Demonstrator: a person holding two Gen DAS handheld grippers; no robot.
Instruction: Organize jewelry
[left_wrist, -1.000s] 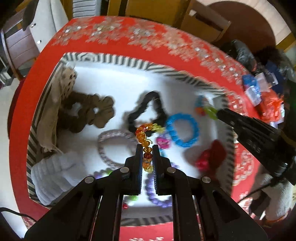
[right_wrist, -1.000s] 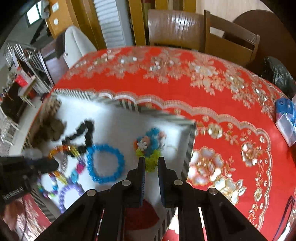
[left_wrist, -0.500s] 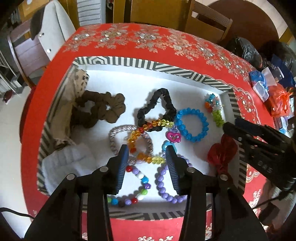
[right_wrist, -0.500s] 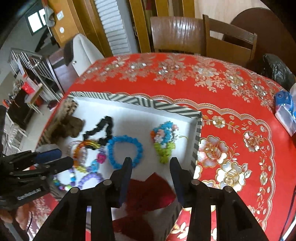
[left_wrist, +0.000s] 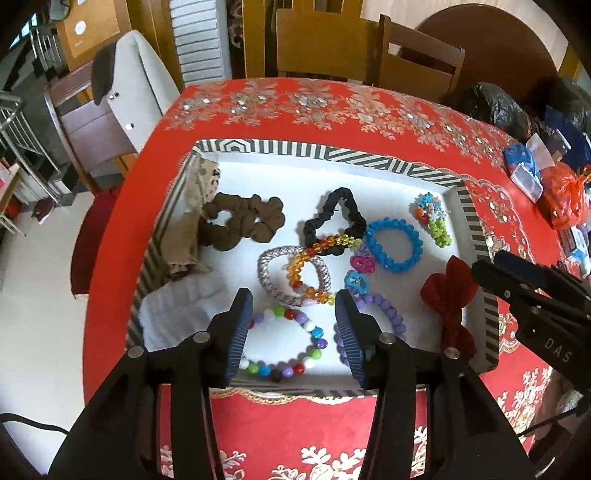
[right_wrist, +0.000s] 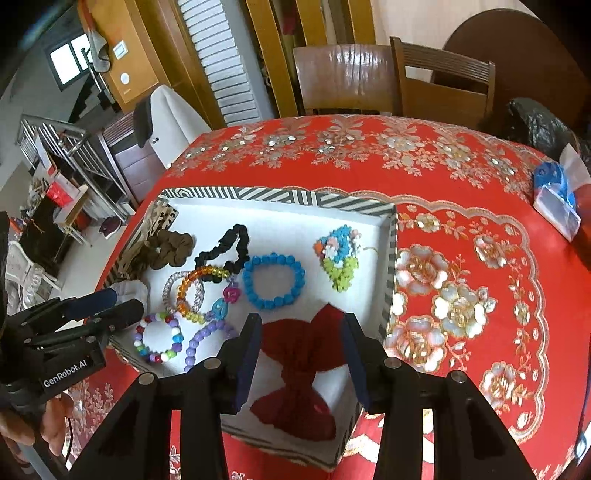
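Now, the left wrist view looks down on the tray at frame centre, and alone shows the folded cloths along its left wall: a tan cloth and a white cloth. The left gripper hangs above the near edge with jaws wide apart and empty; a second ago they were pinched on the amber bracelet, which now lies loose mid-tray, across the silver bracelet and touching the black scrunchie. Below it lie a multicolour bracelet and a purple bracelet, partly hidden by the right finger. A brown scrunchie sits centre left, a blue bracelet centre right, a bead charm upper right, and a red bow by the right wall. The right gripper enters from the right edge; its jaws cannot be judged from here.

From the right wrist view, the right gripper shows jaws apart, where a second ago they were nearly closed, and it frames the red bow in the tray's near right corner. This view alone shows the bow whole, plus the left gripper at lower left from the side. The amber bracelet, blue bracelet and bead charm lie beyond.
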